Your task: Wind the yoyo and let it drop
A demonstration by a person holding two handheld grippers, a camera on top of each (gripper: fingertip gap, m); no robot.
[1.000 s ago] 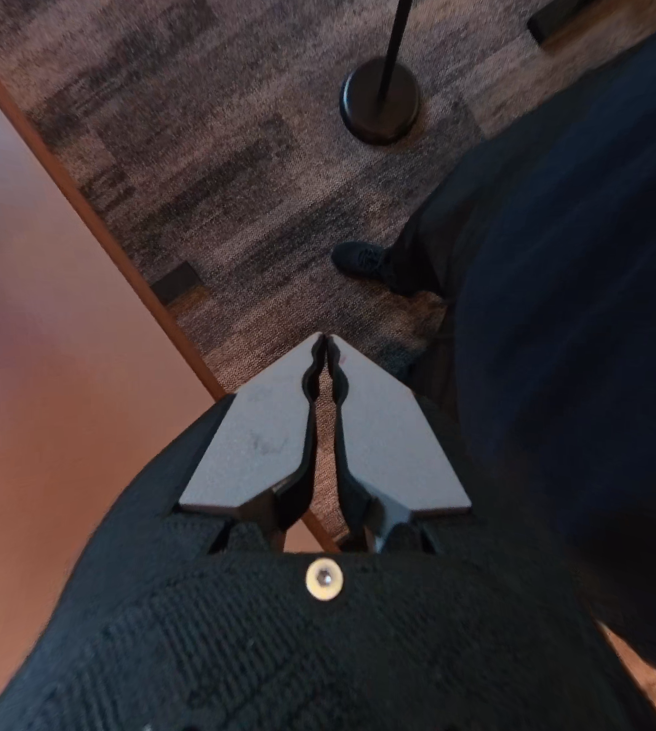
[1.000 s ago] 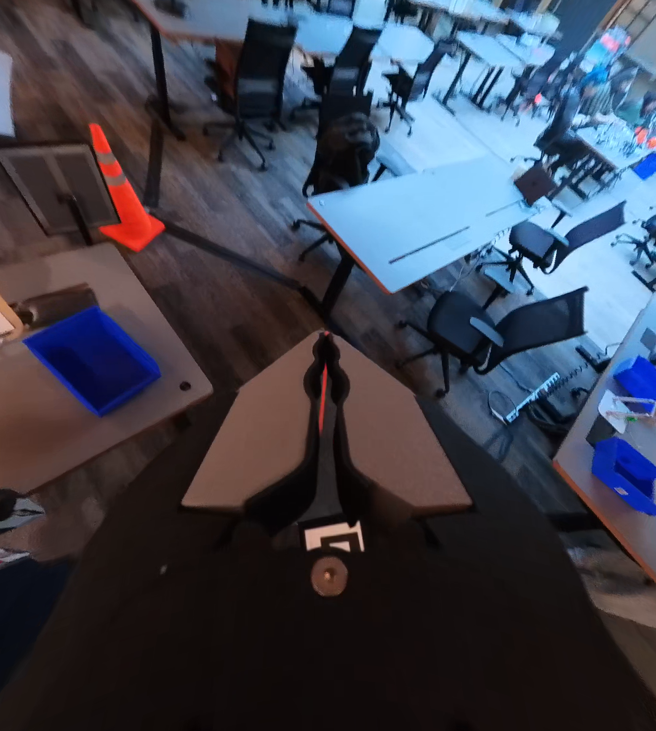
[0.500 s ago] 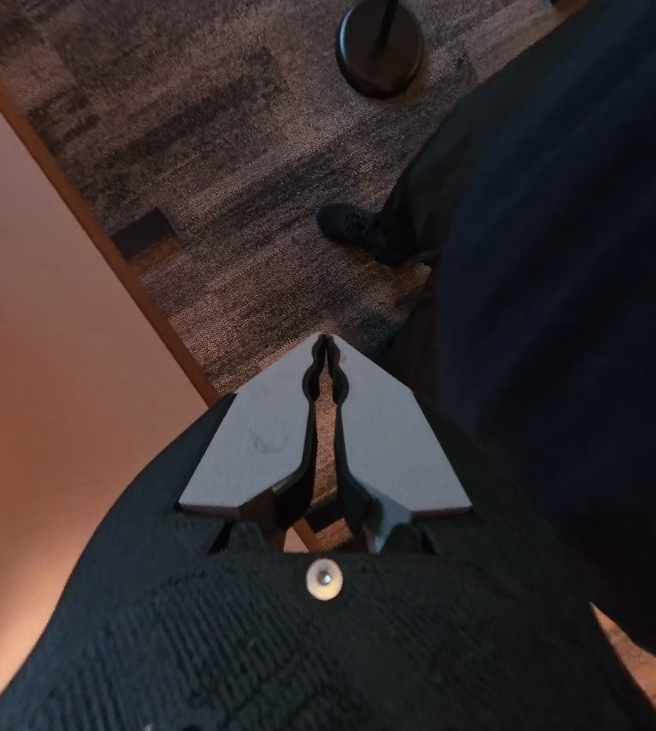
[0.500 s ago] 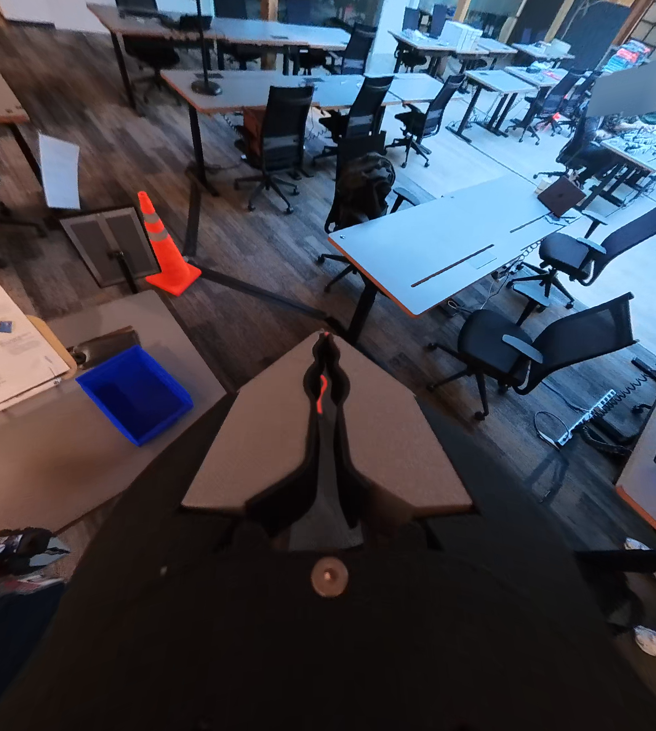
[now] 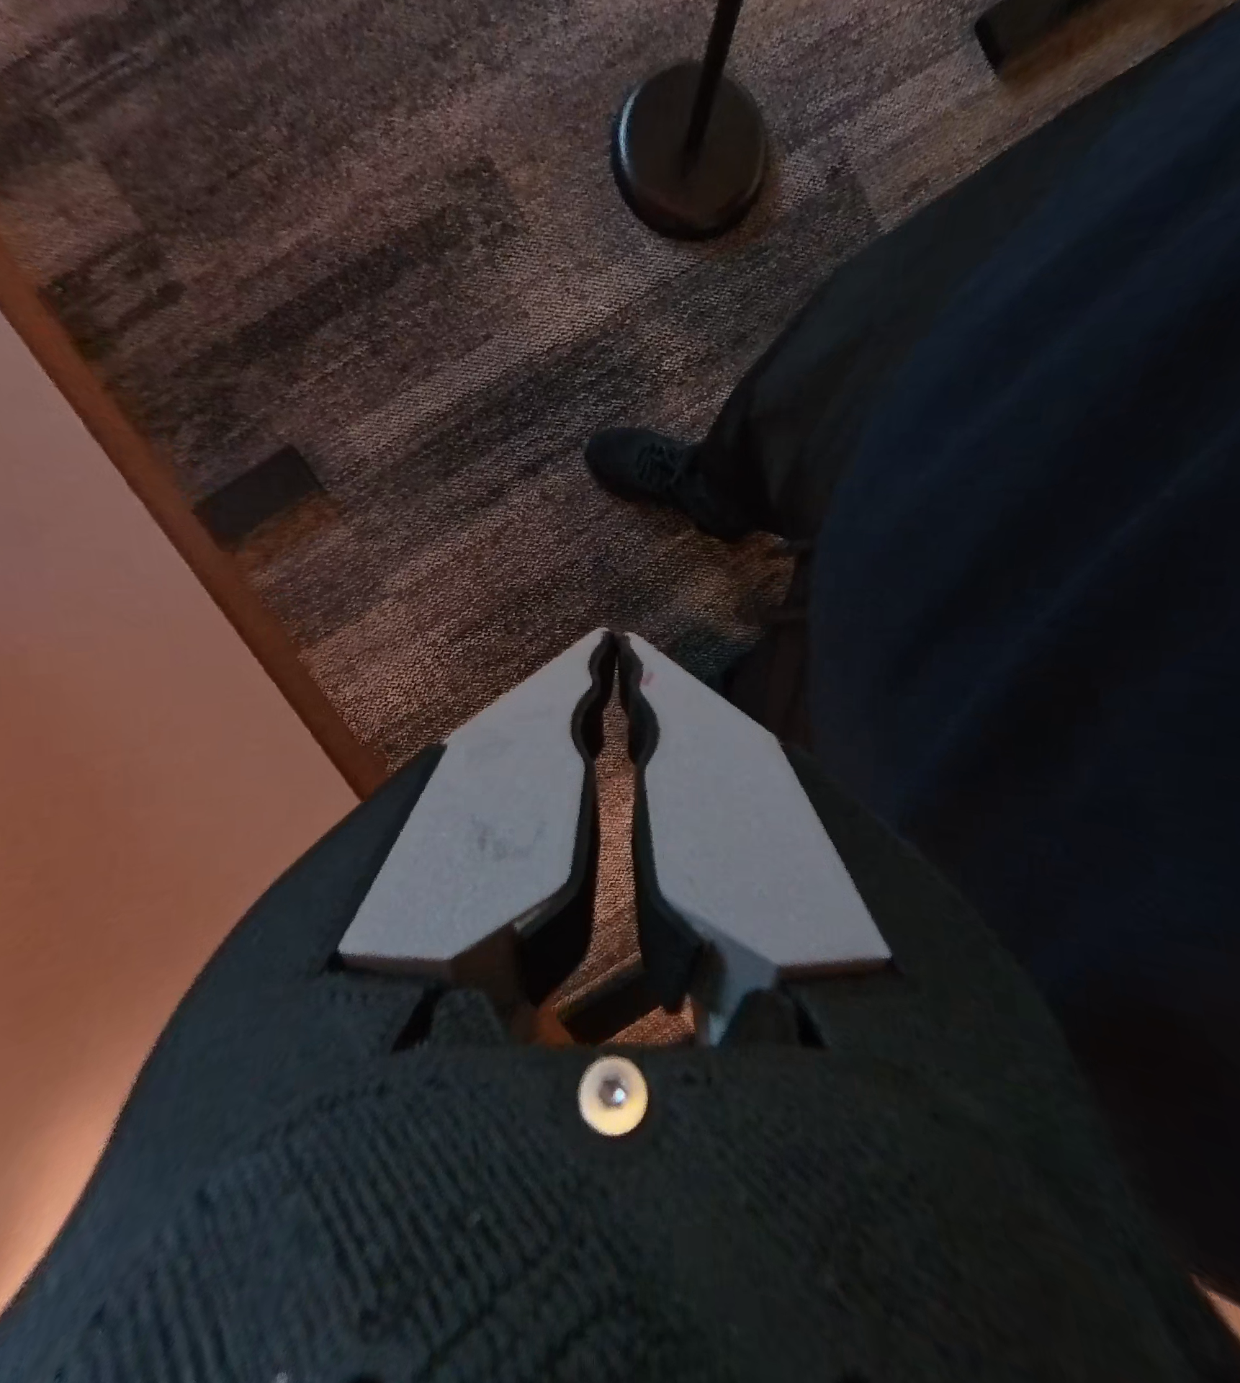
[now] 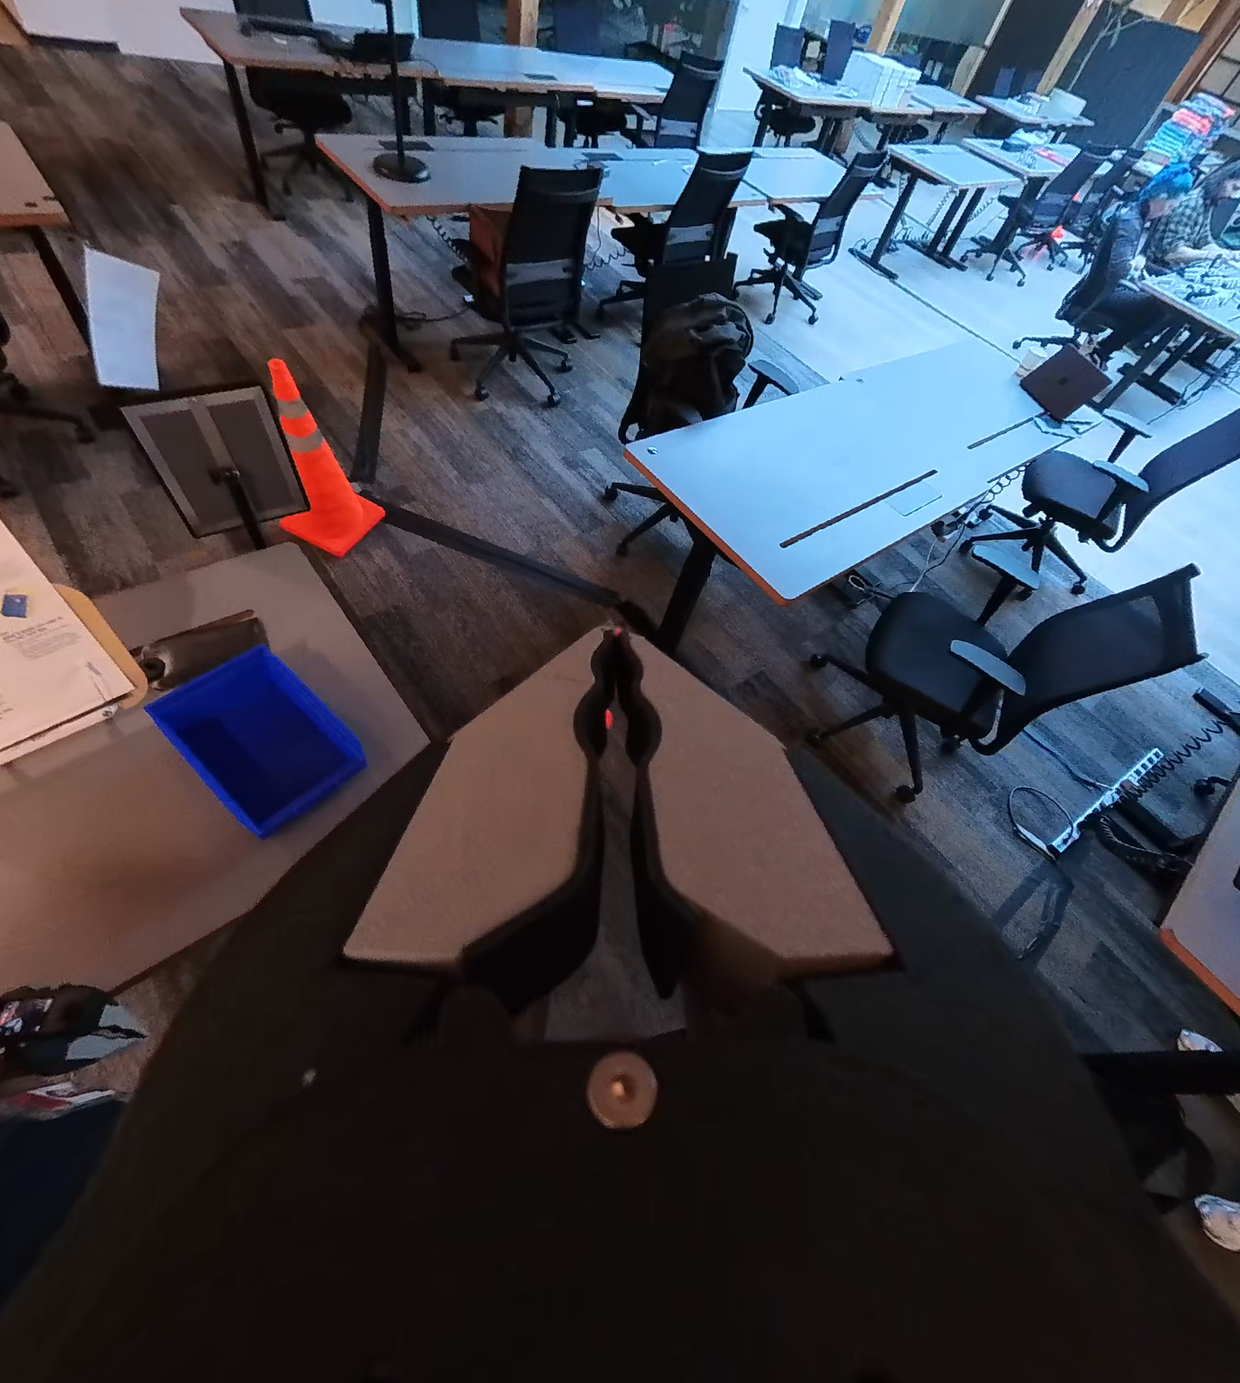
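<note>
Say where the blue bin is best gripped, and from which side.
Probably one thin side wall of the bin, pinched over its rim from above. It sits upright on the table, open top up and seemingly empty, so a finger could go on each side of the wall.

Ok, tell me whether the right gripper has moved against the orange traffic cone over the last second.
Yes. The right gripper has tilted upward: the orange traffic cone sits lower and further right in its view than before.
</note>
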